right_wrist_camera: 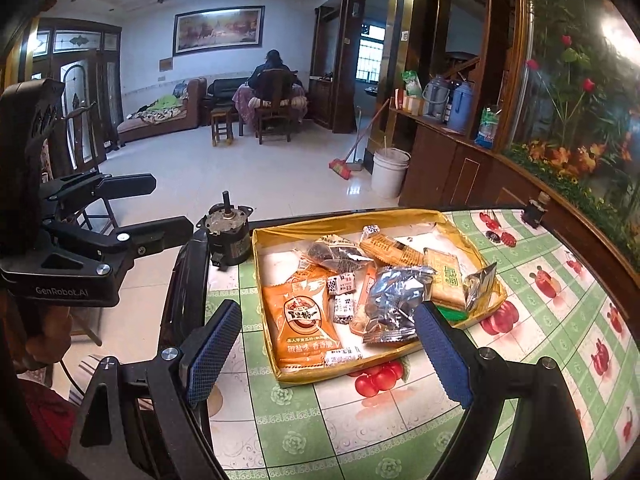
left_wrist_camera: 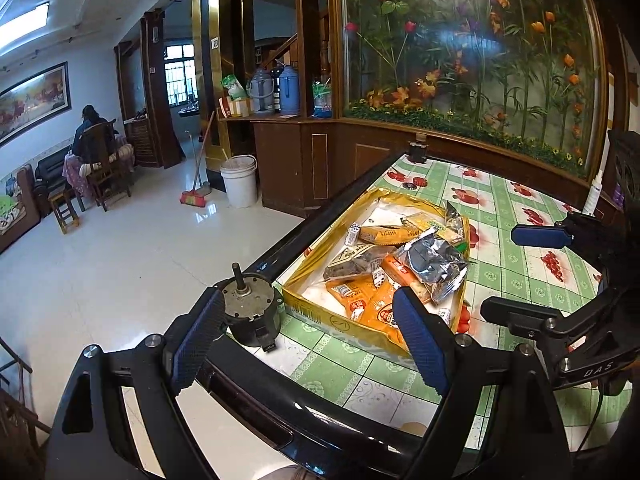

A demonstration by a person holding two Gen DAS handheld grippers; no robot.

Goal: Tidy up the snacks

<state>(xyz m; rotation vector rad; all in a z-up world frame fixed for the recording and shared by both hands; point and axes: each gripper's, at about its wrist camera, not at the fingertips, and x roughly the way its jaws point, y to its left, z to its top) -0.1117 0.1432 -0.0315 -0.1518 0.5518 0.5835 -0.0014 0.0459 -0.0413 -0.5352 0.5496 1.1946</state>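
Left wrist view: the left gripper [left_wrist_camera: 312,340] hangs at lower centre, jaws spread wide and empty, angled down over the table edge [left_wrist_camera: 320,216]. The yellow tray [left_wrist_camera: 316,312] of snack packets lies at centre right; a small motor [left_wrist_camera: 250,312] stands just beside its near corner. The right gripper [left_wrist_camera: 516,272], also spread, enters from the right.

Right wrist view: the right gripper [right_wrist_camera: 332,348] frames the tray, fingers apart with nothing between them, tilted downward. Judged best: single out one top packet, such as the silver packet [right_wrist_camera: 396,300], and close on its free edge without dragging its neighbours.
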